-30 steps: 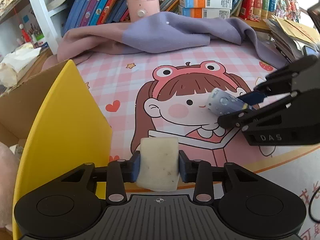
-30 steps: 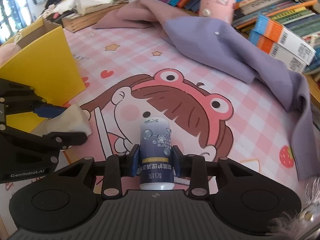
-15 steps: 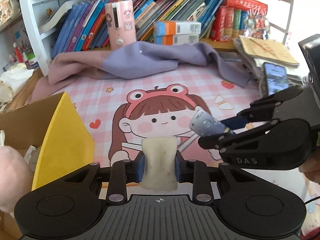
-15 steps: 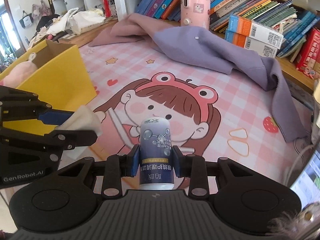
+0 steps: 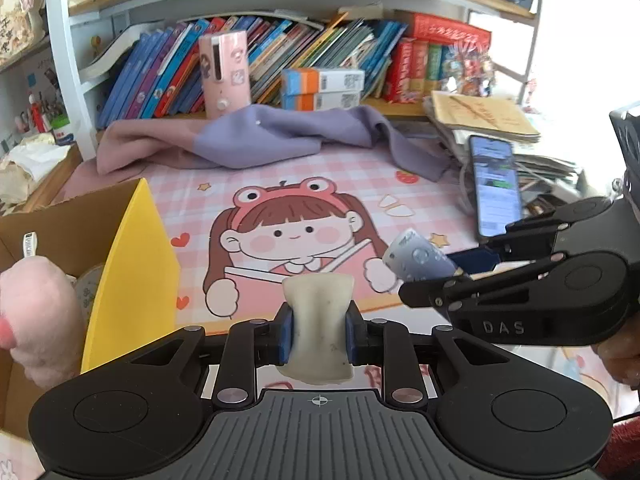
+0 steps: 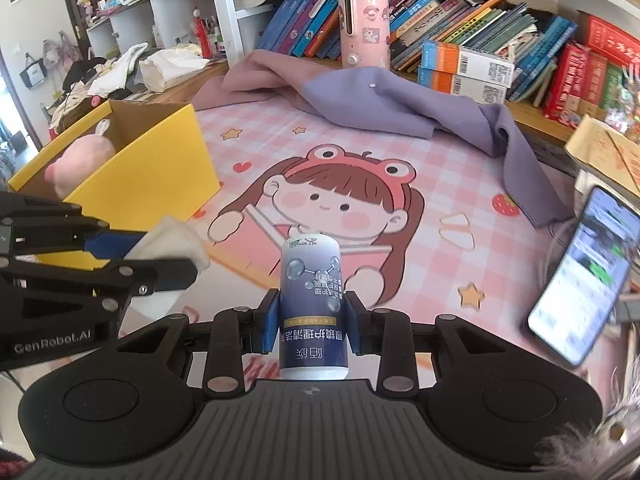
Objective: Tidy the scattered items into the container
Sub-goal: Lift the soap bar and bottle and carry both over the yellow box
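The left hand-held gripper (image 5: 318, 338) is clamped on a pale, off-white sponge-like block (image 5: 318, 328), whose sides bulge in where the blue pads (image 5: 285, 338) press it. Its jaws have just been closing further on the block, which stands upright between them, clear of the surface (image 5: 328, 168). The right hand-held gripper (image 6: 311, 322) is closed on a small blue-and-white bottle (image 6: 311, 304), held upright with its printed label upside down toward the camera, the blue pads (image 6: 272, 326) against its sides.

In the left wrist view the right hand-held gripper comes in from the right edge with the bottle tilted at its tips. In the right wrist view the left one reaches in from the left with the pale block at its tips.

Both grippers hang above a pink checked mat (image 6: 360, 152) printed with a cartoon girl in a frog headband. The container, a yellow cardboard box (image 6: 148, 172), sits open at the mat's left edge, near the left hand-held gripper, and a pink plush toy (image 6: 80, 162) lies inside it. A purple cloth (image 5: 256, 140) is heaped at the far side of the mat, in front of a shelf of books (image 5: 320, 64). A smartphone (image 5: 496, 184) with a lit screen lies to the right.
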A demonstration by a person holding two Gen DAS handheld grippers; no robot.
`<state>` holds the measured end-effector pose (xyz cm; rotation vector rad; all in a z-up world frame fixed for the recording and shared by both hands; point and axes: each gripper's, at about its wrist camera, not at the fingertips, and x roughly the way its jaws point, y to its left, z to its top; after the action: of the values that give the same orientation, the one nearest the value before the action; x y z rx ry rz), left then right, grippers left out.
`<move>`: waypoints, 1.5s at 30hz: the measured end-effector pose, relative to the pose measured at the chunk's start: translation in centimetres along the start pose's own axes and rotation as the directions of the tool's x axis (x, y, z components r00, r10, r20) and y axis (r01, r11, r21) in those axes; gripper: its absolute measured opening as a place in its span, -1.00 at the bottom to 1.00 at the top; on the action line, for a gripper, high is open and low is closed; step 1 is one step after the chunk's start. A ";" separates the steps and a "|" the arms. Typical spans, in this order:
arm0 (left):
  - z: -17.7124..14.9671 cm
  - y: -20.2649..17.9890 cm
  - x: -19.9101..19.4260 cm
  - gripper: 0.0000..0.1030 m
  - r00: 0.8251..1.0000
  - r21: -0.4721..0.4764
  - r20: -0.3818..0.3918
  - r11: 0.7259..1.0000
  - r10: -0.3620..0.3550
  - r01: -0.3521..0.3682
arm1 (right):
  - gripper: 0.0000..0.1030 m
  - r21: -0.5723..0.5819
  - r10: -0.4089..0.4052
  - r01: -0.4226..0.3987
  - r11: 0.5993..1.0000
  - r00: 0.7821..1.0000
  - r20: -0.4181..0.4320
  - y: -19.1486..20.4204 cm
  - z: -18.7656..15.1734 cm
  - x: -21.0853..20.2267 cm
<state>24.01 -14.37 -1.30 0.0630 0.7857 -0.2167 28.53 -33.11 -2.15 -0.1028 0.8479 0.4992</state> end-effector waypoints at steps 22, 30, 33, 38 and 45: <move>-7.5 3.1 -9.7 -0.58 0.989 0.012 0.086 0.993 -0.121 0.121 | -0.40 0.039 -0.141 0.139 0.990 0.989 0.046 10.9 -5.9 -7.6; -11.1 5.1 -13.4 -0.59 0.987 0.022 0.089 0.991 -0.135 0.134 | -0.40 0.052 -0.182 0.179 0.983 0.981 0.064 16.0 -8.4 -9.7; -12.3 5.7 -14.5 -0.59 0.986 0.023 0.093 0.991 -0.137 0.135 | -0.40 0.052 -0.186 0.183 0.982 0.980 0.064 17.8 -9.3 -10.3; -14.3 6.9 -16.4 -0.59 0.988 0.014 0.094 0.992 -0.124 0.124 | -0.40 0.043 -0.174 0.171 0.984 0.983 0.059 20.7 -10.4 -10.7; -16.4 8.9 -18.6 -0.59 0.993 -0.022 0.091 0.996 -0.081 0.083 | -0.40 0.018 -0.134 0.133 0.991 0.990 0.043 24.3 -11.2 -10.5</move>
<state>1.80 -0.29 0.01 -0.0035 0.7016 -0.2857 3.77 -18.91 0.78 -0.1340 0.7958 0.3680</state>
